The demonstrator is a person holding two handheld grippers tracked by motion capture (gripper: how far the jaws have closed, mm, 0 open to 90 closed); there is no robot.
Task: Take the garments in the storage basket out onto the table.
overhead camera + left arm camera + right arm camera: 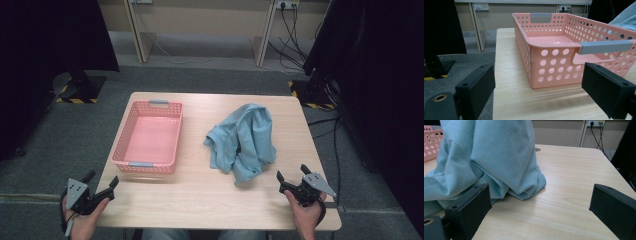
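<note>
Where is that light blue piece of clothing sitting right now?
In the high view the blue garment lies crumpled on the table, right of the pink basket and just ahead of the open right gripper.

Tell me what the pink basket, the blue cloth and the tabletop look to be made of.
Pink basket: looks like moulded plastic, slightly glossy, its walls punched with round holes, with grey handle strips.
Blue cloth: soft woven or knit fabric, matte; it lies crumpled in loose folds with a fine weave showing.
Tabletop: pale wood grain, smooth; probably laminate or veneer, cannot tell which.
</note>
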